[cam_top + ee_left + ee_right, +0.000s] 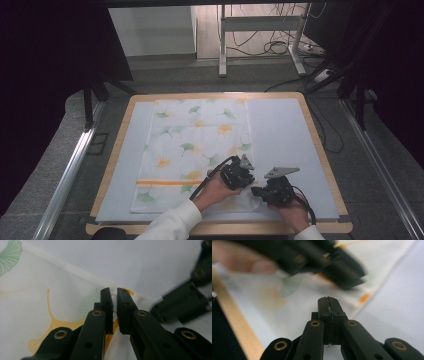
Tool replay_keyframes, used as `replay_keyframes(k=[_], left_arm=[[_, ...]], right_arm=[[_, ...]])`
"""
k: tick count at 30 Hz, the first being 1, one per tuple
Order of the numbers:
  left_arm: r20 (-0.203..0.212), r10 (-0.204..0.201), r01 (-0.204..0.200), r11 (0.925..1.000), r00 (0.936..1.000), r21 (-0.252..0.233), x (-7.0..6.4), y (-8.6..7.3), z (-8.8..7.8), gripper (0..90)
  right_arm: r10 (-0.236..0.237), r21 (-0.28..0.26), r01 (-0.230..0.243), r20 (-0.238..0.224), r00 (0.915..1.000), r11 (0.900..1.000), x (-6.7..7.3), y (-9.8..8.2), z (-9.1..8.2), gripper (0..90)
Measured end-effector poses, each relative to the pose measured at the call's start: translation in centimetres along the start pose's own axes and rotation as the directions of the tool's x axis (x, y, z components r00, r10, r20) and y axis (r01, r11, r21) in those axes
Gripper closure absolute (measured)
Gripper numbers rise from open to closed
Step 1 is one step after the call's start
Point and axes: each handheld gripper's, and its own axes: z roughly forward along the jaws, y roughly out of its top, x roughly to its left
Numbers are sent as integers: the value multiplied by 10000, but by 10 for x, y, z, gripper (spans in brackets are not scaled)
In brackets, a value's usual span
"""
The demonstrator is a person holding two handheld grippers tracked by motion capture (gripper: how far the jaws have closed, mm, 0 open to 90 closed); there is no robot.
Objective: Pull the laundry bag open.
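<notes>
While both tools [247, 186] meet, the cloth [190, 145] corner lies between them.

I see a pale grey mat [280, 135] covering most of a light wooden tabletop [320, 150], whose edge frames it at the center of the frame. Beyond it, at upper center, I make out a white metal stand [260, 24] with black cables [272, 47] tangled on the floor by its feet. A power strip [322, 75] lies at upper right. Silver aluminium rails [67, 175] run down the lower left and lower right. A dark curtain [45, 60] fills the upper left.
</notes>
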Motion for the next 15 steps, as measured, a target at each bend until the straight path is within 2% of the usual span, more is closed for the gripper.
replay_keyframes(k=[2, 3, 7, 8, 15], left_arm=[[7, 3, -3, 10000, 10000, -25, 0, 0, 0, 850], [-6, 145, -145, 9999, 9999, 32, 0, 0, 0, 850], [-153, 285, -283, 9995, 9995, 132, -1, 0, -1, 850], [-202, 321, -319, 9994, 9993, 104, -2, 0, 0, 850], [-379, 569, -560, 9981, 9977, 252, -5, 0, -1, 850]], right_arm=[[313, -25, -313, 179, 9993, 9995, -6, 2, 1, 889], [420, -20, -419, 242, 9988, 9991, -8, 3, 2, 889], [996, 290, -1001, 168, 9949, 9946, -15, 8, 10, 890], [1276, 323, -1279, 115, 9918, 9913, -16, 9, 10, 891], [1600, 353, -1596, -86, 9871, 9866, -20, 8, 10, 893]])
